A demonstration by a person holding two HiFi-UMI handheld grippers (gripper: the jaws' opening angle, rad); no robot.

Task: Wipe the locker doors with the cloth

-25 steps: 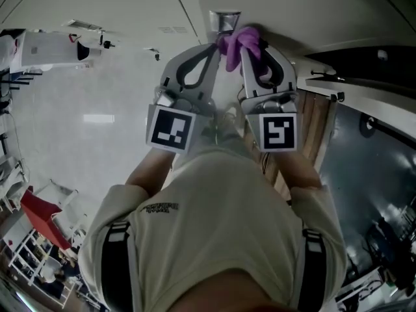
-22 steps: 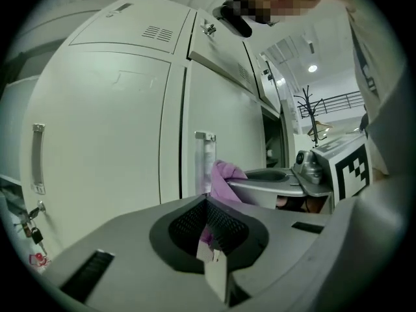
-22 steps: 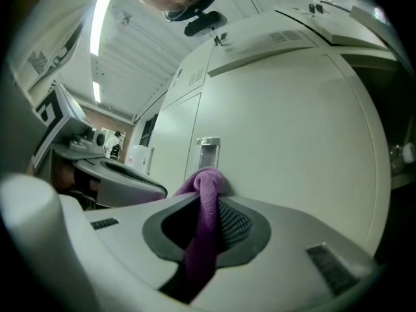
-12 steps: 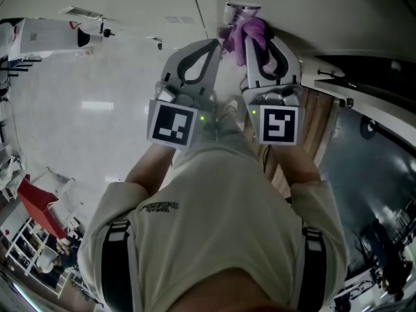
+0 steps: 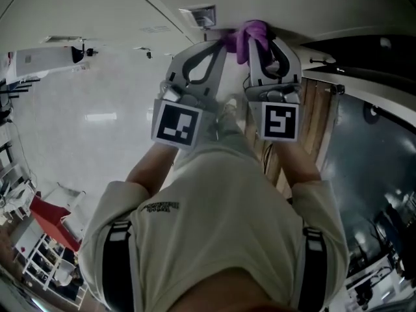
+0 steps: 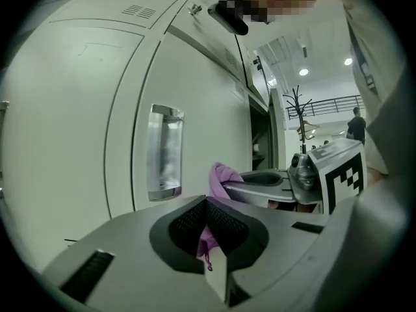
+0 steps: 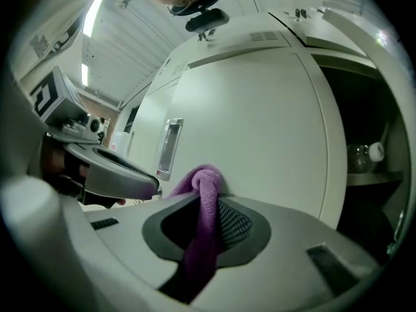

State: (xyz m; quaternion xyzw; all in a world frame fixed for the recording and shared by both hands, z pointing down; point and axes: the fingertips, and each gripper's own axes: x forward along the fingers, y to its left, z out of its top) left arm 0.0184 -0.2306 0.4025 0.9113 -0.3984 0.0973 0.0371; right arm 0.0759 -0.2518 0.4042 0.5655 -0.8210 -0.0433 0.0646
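Grippers meet tip to tip at the lockers: your left gripper (image 5: 225,44) and right gripper (image 5: 259,39) both point at one pale locker door (image 7: 260,109), at the far end of your reach in the head view.

Largest in the field is that closed door, smooth and unmarked. To its right an open compartment (image 7: 367,155) shows dark, with small items on a shelf that are too dim to name.

Next in size are the two gripper bodies. They lie side by side, close together, with their marker cubes on the near end.

At their tips sits the purple cloth (image 5: 250,32), bunched and pressed against the door face. Your right gripper's jaws are clamped on a thick fold of it, which trails back through the jaw opening. Your left gripper's jaws are drawn together too, with only a thin edge of the same cloth pinched between them.

Smallest is a recessed metal handle (image 6: 162,151), which lies just left of the cloth.

The step in hand appears to be the wiping stroke itself:
- Keep the wad pressed evenly on the panel.
- Move both grippers as one, so the slight left pinch is not tugged free.
- Overlap your passes.
- Steer the jaw tips around the handle recess so they do not catch its rim.
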